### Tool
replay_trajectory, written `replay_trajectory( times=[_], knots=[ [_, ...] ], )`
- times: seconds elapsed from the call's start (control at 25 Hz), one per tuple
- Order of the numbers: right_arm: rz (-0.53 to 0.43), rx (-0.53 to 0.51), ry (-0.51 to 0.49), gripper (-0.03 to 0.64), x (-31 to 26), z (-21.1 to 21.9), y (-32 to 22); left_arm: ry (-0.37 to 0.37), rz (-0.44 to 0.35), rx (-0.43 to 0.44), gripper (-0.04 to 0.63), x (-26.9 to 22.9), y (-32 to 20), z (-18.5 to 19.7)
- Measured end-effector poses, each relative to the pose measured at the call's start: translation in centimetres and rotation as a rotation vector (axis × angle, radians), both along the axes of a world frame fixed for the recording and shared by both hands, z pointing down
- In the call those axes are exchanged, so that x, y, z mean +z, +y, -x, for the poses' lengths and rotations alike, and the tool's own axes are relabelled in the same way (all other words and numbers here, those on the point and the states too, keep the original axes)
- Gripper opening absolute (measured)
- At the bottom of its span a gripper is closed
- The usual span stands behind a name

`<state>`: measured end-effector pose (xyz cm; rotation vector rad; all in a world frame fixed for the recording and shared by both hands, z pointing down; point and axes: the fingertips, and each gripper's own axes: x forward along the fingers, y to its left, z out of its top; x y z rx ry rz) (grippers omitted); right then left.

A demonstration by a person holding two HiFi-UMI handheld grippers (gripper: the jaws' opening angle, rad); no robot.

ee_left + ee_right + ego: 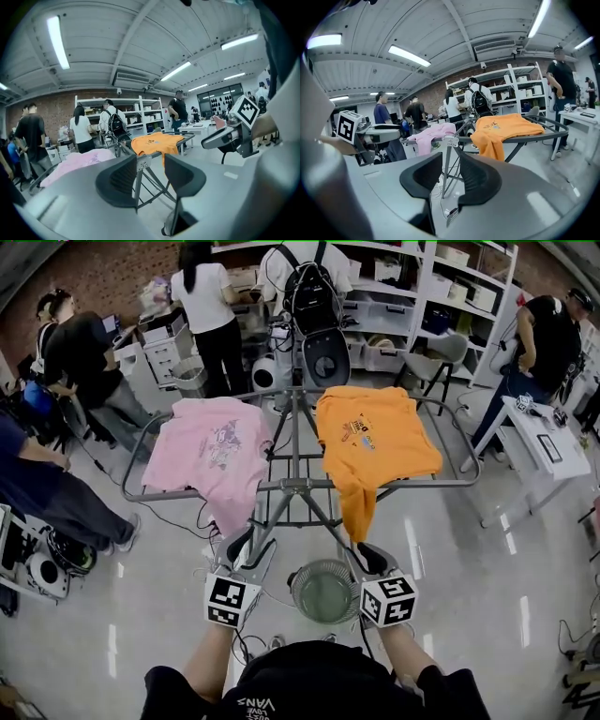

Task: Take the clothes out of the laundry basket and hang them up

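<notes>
1. Left gripper [246, 543] is held low by the near end of the drying rack [295, 486]. Its jaws are spread and nothing is between them; the left gripper view shows only rack legs and floor through the gap.
2. Right gripper [367, 555] is level with it on the other side. Its jaws are also apart, with a narrower gap, and they pinch nothing; the right gripper view shows just the rack post behind the gap.
3. Laundry basket [298, 577], round mesh, sits on the floor between the two grippers, right in front of the person. That probably keeps it within reach of either hand. No cloth is visible inside, so it looks empty.
4. Pink shirt [211, 451] is draped over the rack's left wing, with its hem hanging past the near rail.
5. Orange shirt [370, 432] is draped over the right wing, with one part drooping off the near rail toward the right gripper. There is one garment per wing, spread out and not overlapping, likely so each hangs flat.
6. Judgement: the hanging looks done or nearly done, since both tools are empty and nothing seems left in the basket. The only obvious job left would be tidying the orange shirt's drooping part.
7. Bystanders and shelves behind the rack are well apart from it and not involved.
</notes>
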<state>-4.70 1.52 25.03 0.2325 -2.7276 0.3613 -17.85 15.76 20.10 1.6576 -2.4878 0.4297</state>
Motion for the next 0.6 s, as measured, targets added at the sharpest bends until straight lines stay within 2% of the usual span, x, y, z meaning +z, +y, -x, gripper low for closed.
replay_trajectory(
  times=[0.12,0.24,0.36,0.6],
  knots=[
    [-0.010,0.017,-0.003,0.084,-0.3,0.6,1.3,0.007,-0.014,-0.006,0.083,0.0,1.8,0.1],
    [-0.012,0.034,-0.004,0.038,-0.2,0.9,2.6,0.018,-0.025,-0.016,0.023,0.3,3.7,0.2],
    [-0.007,0.043,0.005,0.006,0.2,1.1,4.0,0.053,-0.020,-0.025,0.006,1.3,5.5,0.3],
    [0.002,0.039,0.034,0.006,1.0,1.6,6.9,0.084,-0.008,-0.035,0.002,2.4,8.6,0.6]
  ],
)
